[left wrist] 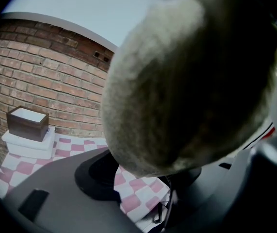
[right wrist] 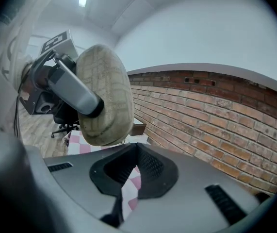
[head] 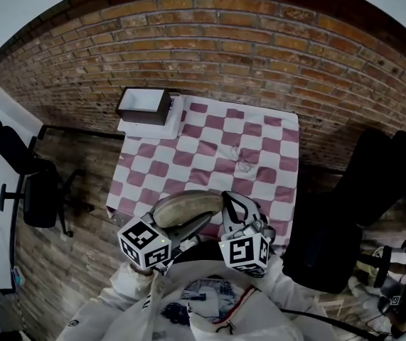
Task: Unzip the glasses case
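The glasses case (head: 186, 207) is a beige, rounded pouch held in the air above the near edge of the table. My left gripper (head: 188, 227) is shut on it. In the left gripper view the case (left wrist: 191, 76) fills most of the picture between the dark jaws of that gripper (left wrist: 145, 171). My right gripper (head: 232, 201) is just right of the case, shut and empty. In the right gripper view its jaws (right wrist: 128, 152) meet, and the case (right wrist: 104, 96) hangs ahead to the left with a grey finger (right wrist: 75, 89) of the left gripper across it. No zip shows.
The table has a pink-and-white checked cloth (head: 210, 144) and stands against a brick wall (head: 245, 48). A dark box on a white base (head: 146, 106) sits at the far left corner. A thin wire object (head: 242, 160) lies mid-table. An office chair (head: 35, 183) stands left, a black bag (head: 359, 212) right.
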